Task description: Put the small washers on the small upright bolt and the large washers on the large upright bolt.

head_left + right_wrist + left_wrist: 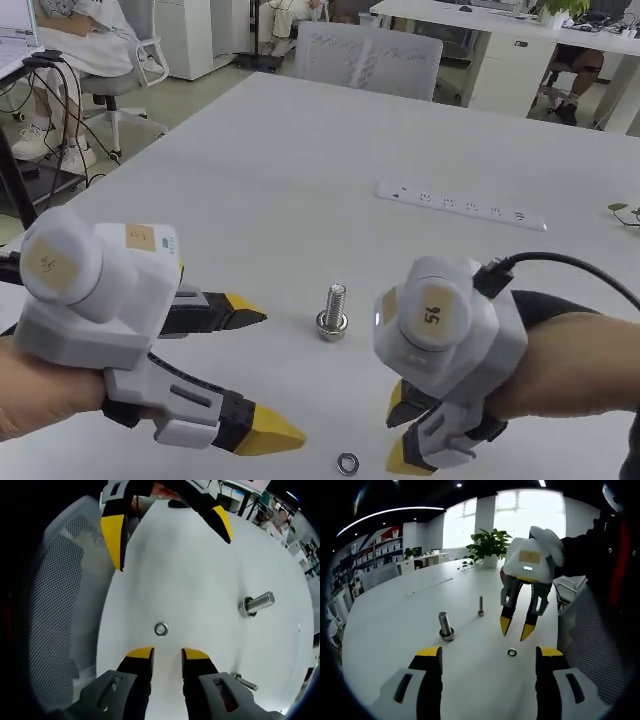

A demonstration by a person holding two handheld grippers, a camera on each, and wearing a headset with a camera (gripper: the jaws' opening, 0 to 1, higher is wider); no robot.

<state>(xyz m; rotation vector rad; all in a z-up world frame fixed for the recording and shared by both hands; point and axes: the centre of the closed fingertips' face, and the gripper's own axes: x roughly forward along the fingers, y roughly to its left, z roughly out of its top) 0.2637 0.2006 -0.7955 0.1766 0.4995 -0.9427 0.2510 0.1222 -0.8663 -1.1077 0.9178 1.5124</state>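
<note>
Hovering the right gripper (167,652), fingers narrowly parted, with the washer (161,628) at 12 o'clock; straddling its rim squarely before pinching; holding the left gripper (489,651) fingers wide apart.

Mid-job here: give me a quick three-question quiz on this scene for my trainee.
1. True or false: the right gripper is shut on the loose washer.
2. The big bolt is: A) upright on the table; B) lying flat; C) lifted off the table.
3. Fill in: the jaws of the left gripper stand ___.
Key: 1 false; 2 A; 3 open.
</note>
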